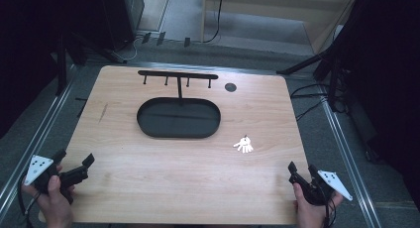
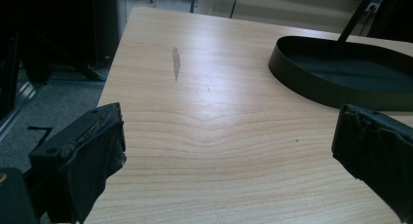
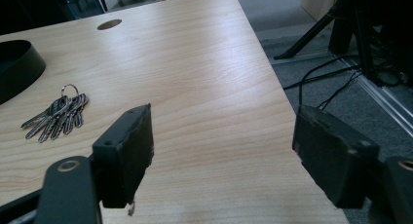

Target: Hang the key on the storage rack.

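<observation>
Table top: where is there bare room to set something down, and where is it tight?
The near strip of the table between the left gripper and right gripper is bare. So is the left side, from the oval tray to the table edge, apart from a faint mark. It is tighter on the right, around the keys and tray.

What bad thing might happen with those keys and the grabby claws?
The keys lie flat and fanned on the smooth table, so the right gripper might push them along instead of pinching them. The hooks on the rack look thin, so the small ring could miss and drop into the tray.
</observation>
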Demonstrator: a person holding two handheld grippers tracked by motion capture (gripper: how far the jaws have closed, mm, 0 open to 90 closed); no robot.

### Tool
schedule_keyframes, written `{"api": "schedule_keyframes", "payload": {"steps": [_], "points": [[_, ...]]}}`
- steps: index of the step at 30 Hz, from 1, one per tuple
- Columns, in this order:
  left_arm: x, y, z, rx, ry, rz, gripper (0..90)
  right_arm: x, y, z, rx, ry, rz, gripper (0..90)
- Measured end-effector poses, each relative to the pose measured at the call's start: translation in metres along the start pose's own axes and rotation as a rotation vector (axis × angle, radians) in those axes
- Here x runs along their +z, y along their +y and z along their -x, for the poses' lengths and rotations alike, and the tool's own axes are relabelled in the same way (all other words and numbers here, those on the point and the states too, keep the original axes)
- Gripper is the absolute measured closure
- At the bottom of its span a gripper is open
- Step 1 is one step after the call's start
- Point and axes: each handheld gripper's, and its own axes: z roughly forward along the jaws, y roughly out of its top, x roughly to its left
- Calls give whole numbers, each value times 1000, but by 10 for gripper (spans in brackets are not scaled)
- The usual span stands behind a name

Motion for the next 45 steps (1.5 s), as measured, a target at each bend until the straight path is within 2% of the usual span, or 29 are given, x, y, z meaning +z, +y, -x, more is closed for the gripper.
{"api": "schedule_keyframes", "payload": {"steps": [3,6,11,12,13,15,16,17,20,24,26,33,34,37,38,40,41,42,44,45], "points": [[0,0,0,0,-1,0,0,0,0,-2,-8,-6,-3,254],[0,0,0,8,-2,-6,0,0,-1,-5,-40,-21,9,282],[1,0,2,23,4,-15,0,0,0,-11,-55,-3,-9,306],[1,0,3,29,5,-18,0,-1,3,-17,-57,8,-16,329],[1,0,3,29,5,-18,0,-1,3,-17,-57,8,-16,329],[2,1,3,33,7,-20,0,-2,7,-24,-66,37,-30,345],[2,0,4,33,8,-18,0,-1,11,-31,-87,48,-39,345],[2,0,4,37,9,-19,0,-1,11,-31,-87,48,-39,345],[2,1,4,41,11,-22,0,2,19,-43,-129,56,-59,349],[3,1,5,48,12,-33,0,6,26,-52,-120,68,-76,352],[4,1,6,51,16,-40,0,9,30,-59,-133,74,-92,354],[5,1,7,58,22,-42,0,19,50,-87,-193,88,-166,354],[4,1,7,60,23,-41,0,22,56,-95,-196,95,-188,355],[5,1,7,63,15,-49,0,26,61,-102,-191,100,-214,355],[5,1,7,62,12,-50,0,32,65,-110,-188,114,-254,355],[6,2,6,60,10,-60,0,35,67,-114,-191,120,-274,354],[6,2,6,57,7,-63,0,42,69,-119,-197,129,-317,352],[7,2,6,52,5,-71,0,53,70,-125,-218,127,-389,349],[7,2,6,54,2,-73,0,64,73,-132,-217,129,-455,345],[8,3,6,56,1,-78,0,64,73,-132,-217,129,-455,345]]}}
